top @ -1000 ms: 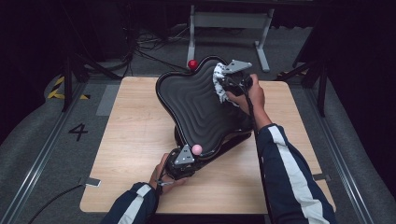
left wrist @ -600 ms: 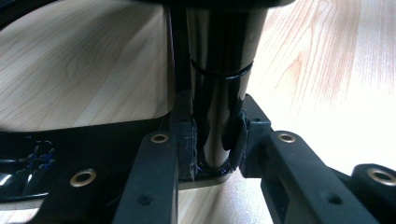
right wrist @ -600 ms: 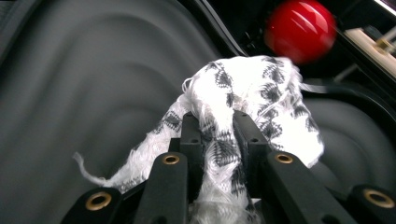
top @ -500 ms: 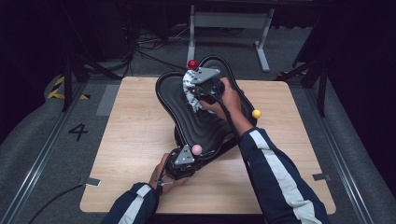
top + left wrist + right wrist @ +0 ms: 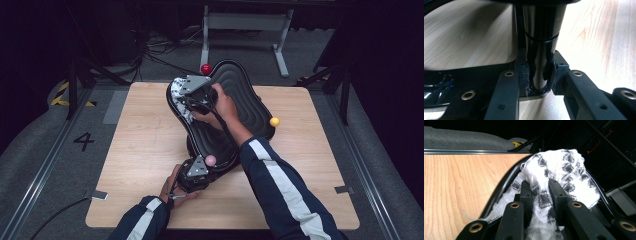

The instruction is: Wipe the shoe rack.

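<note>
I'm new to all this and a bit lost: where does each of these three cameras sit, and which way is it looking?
High view: above the person's side, looking forward and down on the table; both forearms, hands and grippers show.
Left gripper view: rides the left gripper, looking along its jaws, clamped on a glossy black post.
Right gripper view: rides the right gripper, jaws clamped on a white patterned cloth.
Shared: the cloth and the black ribbed tray appear in the high and right gripper views.

Bright lit table, dark surroundings, glare in left gripper view, soft close-ups
</note>
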`<state>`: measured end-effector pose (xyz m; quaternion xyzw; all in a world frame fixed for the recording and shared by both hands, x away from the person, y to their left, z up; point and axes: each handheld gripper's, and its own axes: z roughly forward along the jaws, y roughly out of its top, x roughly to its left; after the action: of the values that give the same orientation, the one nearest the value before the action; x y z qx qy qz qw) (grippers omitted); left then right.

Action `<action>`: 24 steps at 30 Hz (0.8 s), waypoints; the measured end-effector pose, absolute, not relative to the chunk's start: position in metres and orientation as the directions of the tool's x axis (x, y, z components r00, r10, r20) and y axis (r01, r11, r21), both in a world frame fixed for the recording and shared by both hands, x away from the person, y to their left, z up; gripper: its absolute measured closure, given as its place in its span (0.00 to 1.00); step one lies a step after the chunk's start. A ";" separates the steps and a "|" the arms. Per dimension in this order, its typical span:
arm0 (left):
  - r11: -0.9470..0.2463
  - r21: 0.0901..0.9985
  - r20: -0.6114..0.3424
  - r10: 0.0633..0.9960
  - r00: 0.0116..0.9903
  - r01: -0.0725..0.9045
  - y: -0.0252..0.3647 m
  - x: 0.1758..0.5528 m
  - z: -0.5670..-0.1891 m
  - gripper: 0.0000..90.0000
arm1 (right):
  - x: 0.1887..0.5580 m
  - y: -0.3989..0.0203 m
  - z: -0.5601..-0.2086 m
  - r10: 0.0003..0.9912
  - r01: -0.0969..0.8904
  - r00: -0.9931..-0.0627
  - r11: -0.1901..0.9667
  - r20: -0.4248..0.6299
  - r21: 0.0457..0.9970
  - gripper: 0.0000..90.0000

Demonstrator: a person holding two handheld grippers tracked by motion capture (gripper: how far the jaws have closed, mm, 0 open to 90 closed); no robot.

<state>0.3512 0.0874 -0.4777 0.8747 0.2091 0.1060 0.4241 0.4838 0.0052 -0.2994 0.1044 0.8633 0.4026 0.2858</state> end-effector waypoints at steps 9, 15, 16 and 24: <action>-0.553 0.787 0.010 0.456 0.890 0.274 0.087 0.351 -0.478 0.81 | 0.482 0.009 -0.300 0.406 -0.063 -0.803 0.671 -0.436 0.739 0.85; -0.555 0.786 0.009 0.453 0.891 0.274 0.088 0.352 -0.478 0.81 | 0.489 -0.006 -0.302 0.437 -0.048 -0.792 0.652 -0.427 0.756 0.85; -0.556 0.785 0.010 0.453 0.892 0.274 0.088 0.352 -0.478 0.81 | 0.491 -0.009 -0.303 0.440 -0.043 -0.793 0.649 -0.421 0.760 0.85; -0.552 0.787 0.011 0.457 0.889 0.275 0.088 0.352 -0.478 0.81 | 0.504 -0.038 -0.304 0.469 -0.007 -0.780 0.654 -0.413 0.756 0.85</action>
<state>0.3518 0.0884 -0.4778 0.8744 0.2092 0.1076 0.4243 0.5036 -0.0382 -0.3035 0.1347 0.8576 0.3934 0.3028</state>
